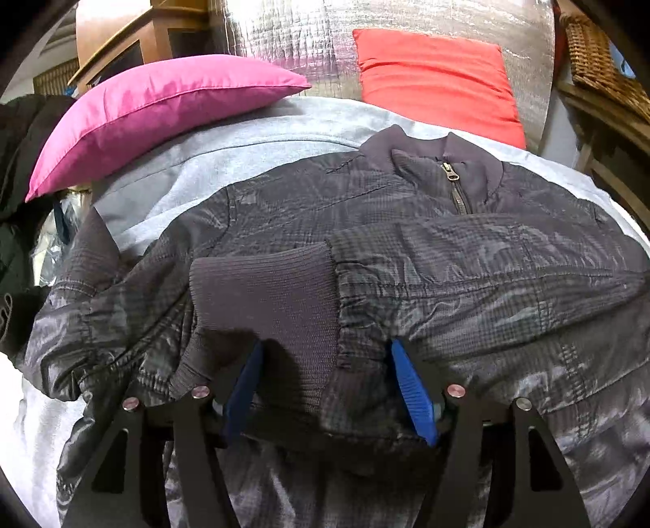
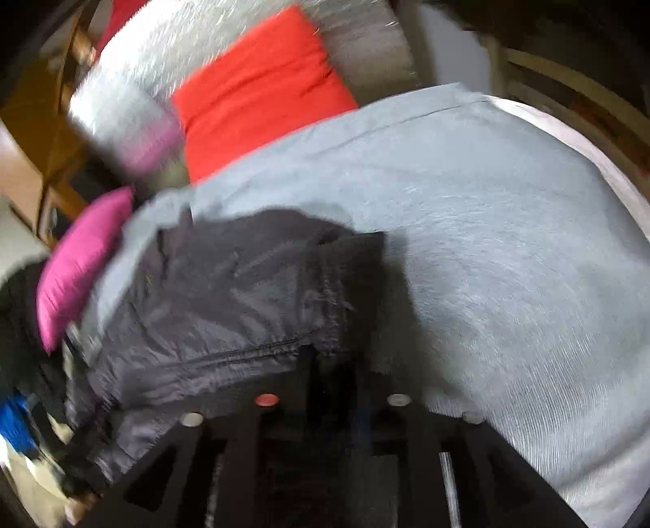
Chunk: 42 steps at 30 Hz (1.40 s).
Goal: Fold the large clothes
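A dark grey padded jacket (image 1: 406,252) lies front up on a light grey sheet (image 1: 170,170), its zip collar (image 1: 455,178) at the far side. One sleeve is folded across the chest, its ribbed cuff (image 1: 264,292) just ahead of my left gripper (image 1: 327,365). That gripper is open; its blue pads (image 1: 410,390) stand apart with jacket fabric lying loosely between them. The right wrist view is blurred. In it the jacket (image 2: 211,292) lies at the left on the sheet (image 2: 508,264), and my right gripper (image 2: 333,357) has its dark fingers drawn close together on the jacket's puckered edge.
A pink cushion (image 1: 162,117) and a red cushion (image 1: 438,81) lean against a silver foil backing (image 1: 284,36) beyond the jacket. A wooden cabinet (image 1: 134,44) stands at the back left and a wicker basket (image 1: 597,61) at the right. Dark clothes (image 1: 24,162) are piled at the left.
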Each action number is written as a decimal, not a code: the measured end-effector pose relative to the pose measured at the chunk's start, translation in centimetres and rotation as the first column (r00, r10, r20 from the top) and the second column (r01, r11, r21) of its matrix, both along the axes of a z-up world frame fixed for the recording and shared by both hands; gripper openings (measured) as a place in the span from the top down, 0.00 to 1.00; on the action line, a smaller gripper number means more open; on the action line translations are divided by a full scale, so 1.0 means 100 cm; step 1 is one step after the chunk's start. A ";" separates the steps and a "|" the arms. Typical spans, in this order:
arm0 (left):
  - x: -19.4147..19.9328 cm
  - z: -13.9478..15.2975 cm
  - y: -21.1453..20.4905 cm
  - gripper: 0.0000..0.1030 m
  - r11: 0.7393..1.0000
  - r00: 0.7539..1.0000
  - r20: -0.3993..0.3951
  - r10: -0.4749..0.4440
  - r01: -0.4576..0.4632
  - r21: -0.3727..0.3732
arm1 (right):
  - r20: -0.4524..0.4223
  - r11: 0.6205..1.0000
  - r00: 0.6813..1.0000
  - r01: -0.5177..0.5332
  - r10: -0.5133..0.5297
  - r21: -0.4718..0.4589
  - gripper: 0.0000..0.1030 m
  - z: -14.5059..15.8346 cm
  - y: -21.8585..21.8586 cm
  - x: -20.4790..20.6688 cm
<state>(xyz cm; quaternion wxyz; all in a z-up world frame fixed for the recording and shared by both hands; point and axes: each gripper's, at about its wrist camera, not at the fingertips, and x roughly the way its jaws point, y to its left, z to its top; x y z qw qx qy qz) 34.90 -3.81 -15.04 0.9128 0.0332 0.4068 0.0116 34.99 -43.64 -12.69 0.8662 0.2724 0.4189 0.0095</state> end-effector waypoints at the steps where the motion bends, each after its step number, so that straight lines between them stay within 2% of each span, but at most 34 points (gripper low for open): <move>1: -0.001 0.000 0.001 0.34 1.000 1.000 0.002 0.000 0.000 -0.005 | 0.010 0.999 1.000 0.029 -0.029 0.031 0.28 0.003 -0.005 -0.008; 2: -0.002 0.000 0.001 0.34 1.000 1.000 0.005 0.001 -0.001 -0.005 | 0.026 0.997 0.998 0.054 -0.056 0.053 0.22 0.006 -0.008 -0.017; 3: -0.002 0.002 0.005 0.34 1.000 1.000 0.005 0.002 -0.002 -0.004 | 0.058 0.995 0.996 0.059 -0.063 0.079 0.22 0.013 -0.008 -0.031; 5: -0.001 0.001 0.001 0.34 1.000 1.000 0.008 0.005 -0.005 0.008 | 0.068 0.993 0.998 0.010 -0.018 0.114 0.22 0.019 -0.003 -0.044; 9: 0.001 -0.001 -0.001 0.33 1.000 1.000 0.008 0.009 -0.009 0.015 | 0.001 0.995 0.995 -0.095 0.095 0.040 0.22 0.011 0.032 -0.063; 10: 0.000 -0.001 -0.002 0.33 1.000 1.000 0.009 0.009 -0.009 0.017 | -0.016 0.993 0.993 -0.118 0.118 0.008 0.33 0.007 0.039 -0.064; 11: 0.000 -0.001 -0.003 0.33 1.000 1.000 0.010 0.009 -0.010 0.022 | -0.033 0.989 0.989 -0.146 0.145 -0.029 0.57 0.002 0.046 -0.062; 12: -0.001 0.000 -0.004 0.33 1.000 1.000 0.011 0.010 -0.010 0.024 | -0.073 0.982 0.982 -0.178 0.173 -0.064 0.61 -0.003 0.052 -0.058; 14: 0.000 -0.001 -0.004 0.33 1.000 1.000 0.011 0.009 -0.010 0.027 | -0.075 0.976 0.980 -0.191 0.184 -0.105 0.66 -0.006 0.058 -0.060; 18: 0.000 -0.001 -0.002 0.32 1.000 1.000 0.012 0.008 -0.008 0.019 | -0.077 0.974 0.982 -0.182 0.173 -0.133 0.64 -0.003 0.064 -0.060; 20: 0.000 -0.001 -0.001 0.32 1.000 1.000 0.012 0.007 -0.007 0.017 | -0.066 0.980 0.985 -0.164 0.157 -0.117 0.43 0.000 0.060 -0.061; 21: 0.000 -0.001 -0.001 0.32 1.000 1.000 0.012 0.007 -0.007 0.016 | -0.063 0.984 0.988 -0.145 0.139 -0.104 0.40 0.003 0.059 -0.064; 24: 0.000 -0.002 0.000 0.32 1.000 1.000 0.015 0.008 -0.008 0.013 | -0.006 0.993 0.998 -0.065 0.065 -0.101 0.40 0.021 0.042 -0.072; 25: 0.000 -0.002 0.000 0.32 1.000 1.000 0.016 0.009 -0.009 0.013 | 0.042 0.993 0.998 -0.037 0.042 -0.116 0.40 0.034 0.043 -0.076; 29: 0.000 -0.001 -0.001 0.30 1.000 1.000 0.018 0.016 -0.016 0.026 | 0.139 0.992 0.984 -0.107 0.115 -0.066 0.40 0.058 0.068 -0.070; 31: 0.001 -0.001 -0.001 0.27 0.999 1.000 0.017 0.024 -0.024 0.029 | 0.101 0.984 0.980 -0.162 0.169 -0.074 0.38 0.043 0.084 -0.058; 33: 0.001 0.001 0.002 0.25 1.000 1.000 0.011 0.025 -0.025 0.019 | -0.039 0.982 0.984 -0.175 0.172 -0.077 0.36 0.004 0.090 -0.038; 34: 0.001 0.005 0.004 0.25 1.000 1.000 0.001 0.013 -0.013 0.014 | -0.045 0.983 0.985 -0.169 0.166 -0.066 0.37 -0.004 0.091 -0.034; 37: -0.006 0.023 0.018 0.25 1.000 1.000 -0.025 -0.001 0.000 -0.021 | 0.021 0.986 0.992 -0.118 0.122 -0.120 0.37 0.030 0.103 -0.046; 40: -0.032 0.052 0.053 0.25 0.992 0.999 0.029 0.021 -0.017 -0.127 | 0.096 0.969 0.983 -0.132 0.155 -0.209 0.35 0.060 0.128 -0.064; 42: -0.050 0.068 0.082 0.25 0.986 0.997 0.057 0.049 -0.039 -0.162 | 0.111 0.960 0.976 -0.159 0.189 -0.232 0.34 0.067 0.149 -0.077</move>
